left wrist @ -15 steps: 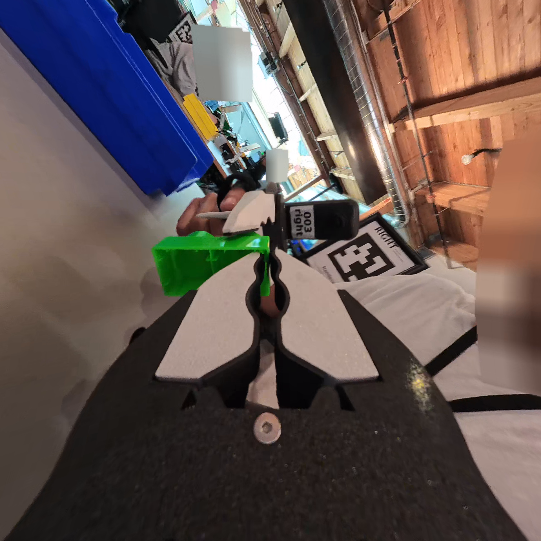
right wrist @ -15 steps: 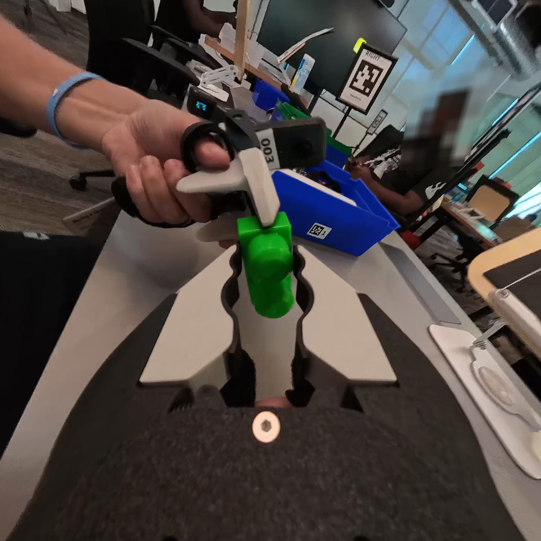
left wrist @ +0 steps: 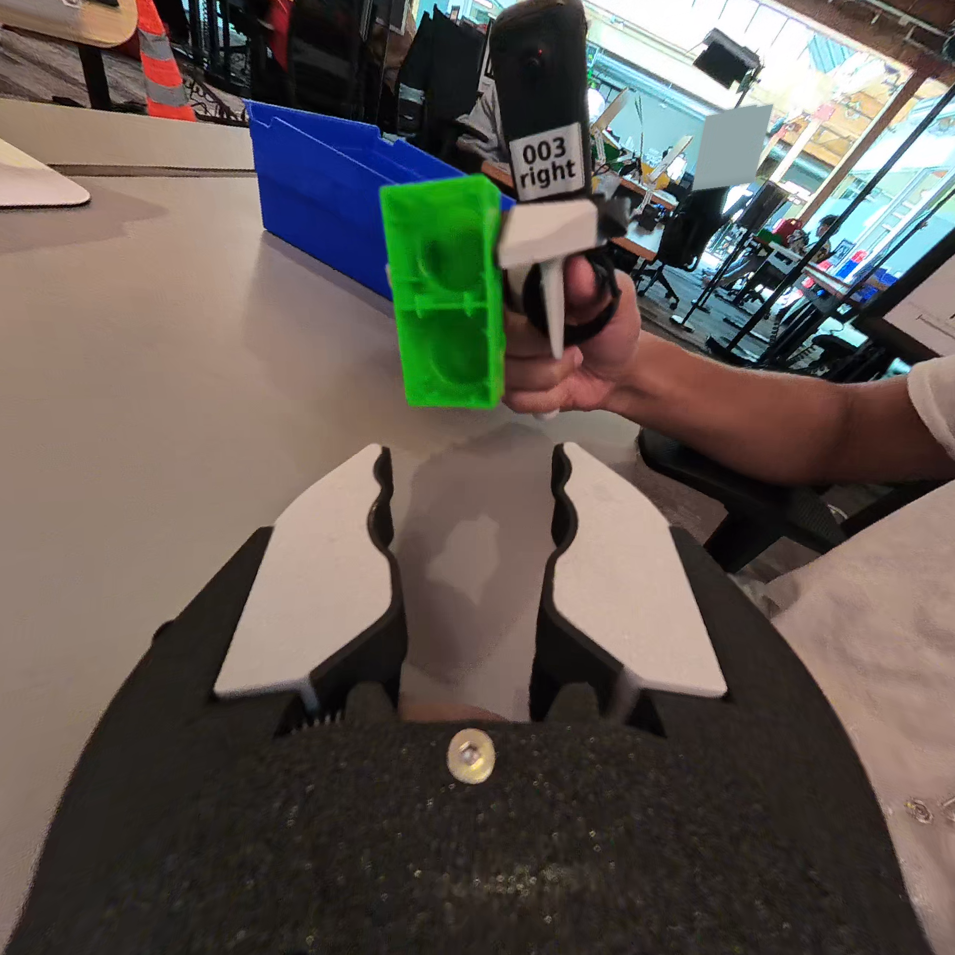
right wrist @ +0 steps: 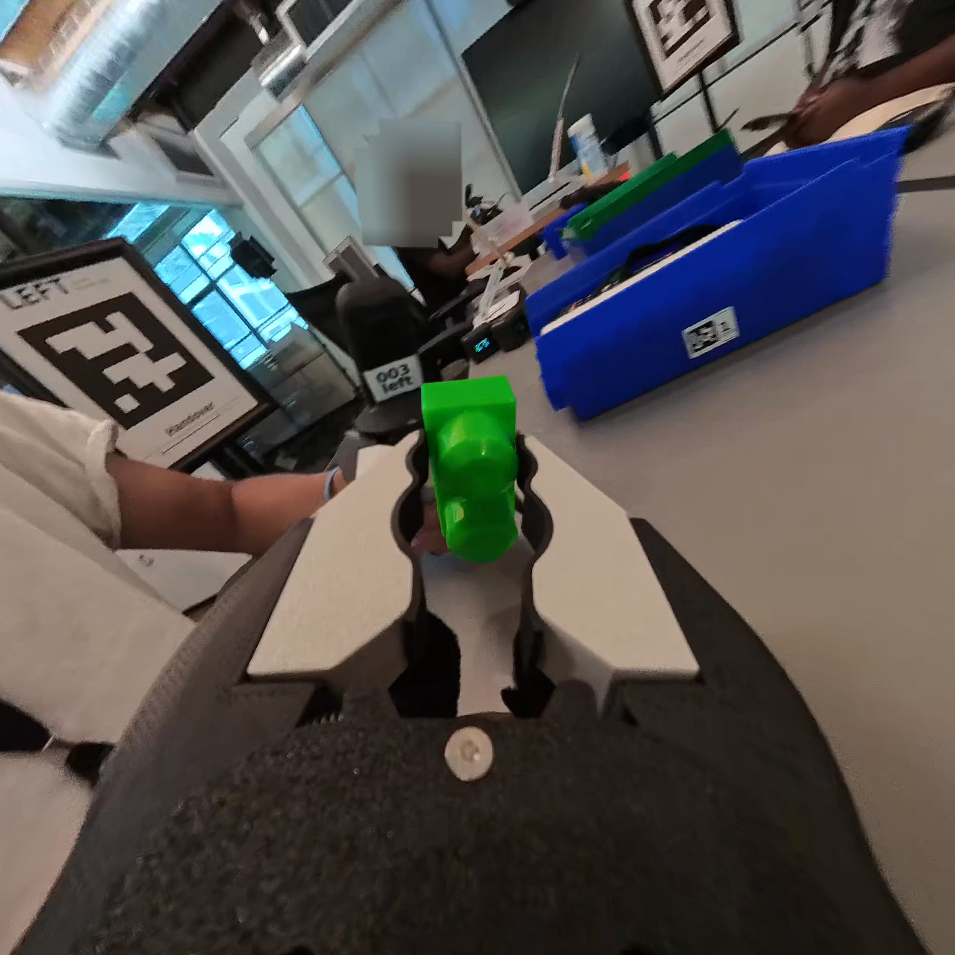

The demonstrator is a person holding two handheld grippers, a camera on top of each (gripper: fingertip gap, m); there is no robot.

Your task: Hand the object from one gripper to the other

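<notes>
A bright green two-stud brick [right wrist: 473,465] sits clamped between the jaws of my right gripper [right wrist: 470,439], studs toward the camera, held above the grey table [right wrist: 775,517]. In the left wrist view the brick [left wrist: 447,294] shows its hollow underside, upright, with the right gripper [left wrist: 504,248] gripping its right edge and a hand behind it. My left gripper [left wrist: 471,455] is open and empty, a short way in front of and below the brick, not touching it. The left gripper's black body [right wrist: 385,330] shows behind the brick, partly hidden.
A blue bin [left wrist: 330,196] stands on the table behind the brick; it also shows at the right of the right wrist view [right wrist: 723,310]. A white pad [left wrist: 31,181] lies far left. A framed marker board [right wrist: 113,351] stands off the table. People sit at desks beyond. The grippers' ends are close to 6 cm from one another.
My left gripper has let go of the green brick, opened and drawn back from it. My right gripper now holds the brick alone and has swung round.
</notes>
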